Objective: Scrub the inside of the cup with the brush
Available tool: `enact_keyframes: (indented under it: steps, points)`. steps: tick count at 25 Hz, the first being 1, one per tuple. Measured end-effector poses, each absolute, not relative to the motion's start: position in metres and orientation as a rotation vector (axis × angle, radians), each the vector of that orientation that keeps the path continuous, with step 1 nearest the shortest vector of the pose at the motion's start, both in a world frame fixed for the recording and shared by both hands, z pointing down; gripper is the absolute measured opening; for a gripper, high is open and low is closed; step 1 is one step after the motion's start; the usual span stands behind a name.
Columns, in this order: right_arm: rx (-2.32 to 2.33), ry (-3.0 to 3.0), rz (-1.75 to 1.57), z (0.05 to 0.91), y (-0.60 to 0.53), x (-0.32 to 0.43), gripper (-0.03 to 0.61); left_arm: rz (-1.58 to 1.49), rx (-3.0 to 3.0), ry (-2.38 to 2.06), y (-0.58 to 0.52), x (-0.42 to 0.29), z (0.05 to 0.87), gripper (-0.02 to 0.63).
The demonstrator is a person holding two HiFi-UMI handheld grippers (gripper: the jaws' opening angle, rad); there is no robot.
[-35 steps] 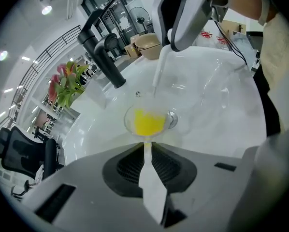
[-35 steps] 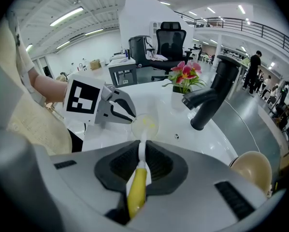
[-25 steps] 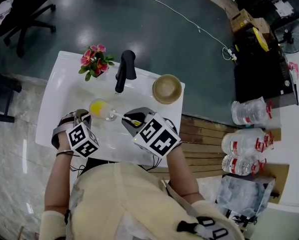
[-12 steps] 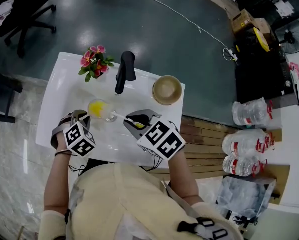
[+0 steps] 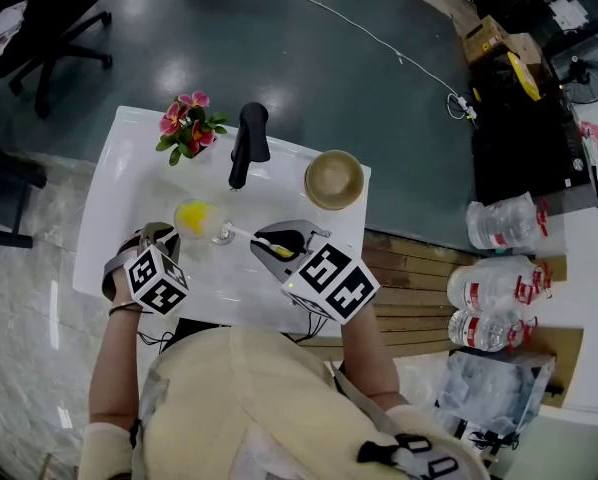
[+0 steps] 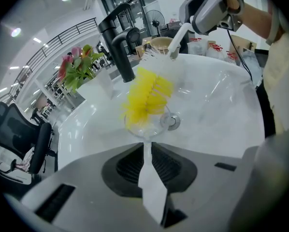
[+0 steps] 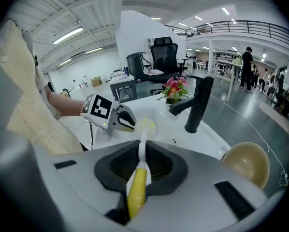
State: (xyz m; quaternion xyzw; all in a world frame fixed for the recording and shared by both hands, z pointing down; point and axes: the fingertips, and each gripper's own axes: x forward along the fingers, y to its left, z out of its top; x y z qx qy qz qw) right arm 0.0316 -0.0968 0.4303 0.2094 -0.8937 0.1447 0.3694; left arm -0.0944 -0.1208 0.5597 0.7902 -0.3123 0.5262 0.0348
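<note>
A clear stemmed cup (image 5: 201,221) lies tipped over the white sink basin (image 5: 119,183), and my left gripper (image 5: 165,235) is shut on its stem. In the left gripper view the cup's bowl (image 6: 145,127) sits just beyond the left gripper (image 6: 145,148). The yellow bristles (image 6: 147,94) of the brush fill the bowl. My right gripper (image 5: 266,241) is shut on the brush handle (image 5: 241,232), right of the cup. In the right gripper view the yellow-and-white handle (image 7: 136,190) runs between the jaws of the right gripper (image 7: 142,150) toward the left gripper (image 7: 122,120).
A black faucet (image 5: 247,140) stands at the basin's far edge, with a pot of pink flowers (image 5: 189,121) to its left and a tan bowl (image 5: 334,178) to its right. Several water bottles (image 5: 491,288) and wooden slats (image 5: 409,273) lie on the floor at right.
Both grippers have drifted a little: the left one down and to the left, the right one to the right. The cup and the brush head stay in nearly the same spot.
</note>
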Motion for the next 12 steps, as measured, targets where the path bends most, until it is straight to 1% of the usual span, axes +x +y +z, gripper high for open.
enact_keyframes:
  steps: [12]
  points:
    - [0.571, -2.37, 0.393, 0.415, -0.099, 0.036, 0.051, 1.533, 2.464, -0.998, -0.118, -0.095, 0.545, 0.057]
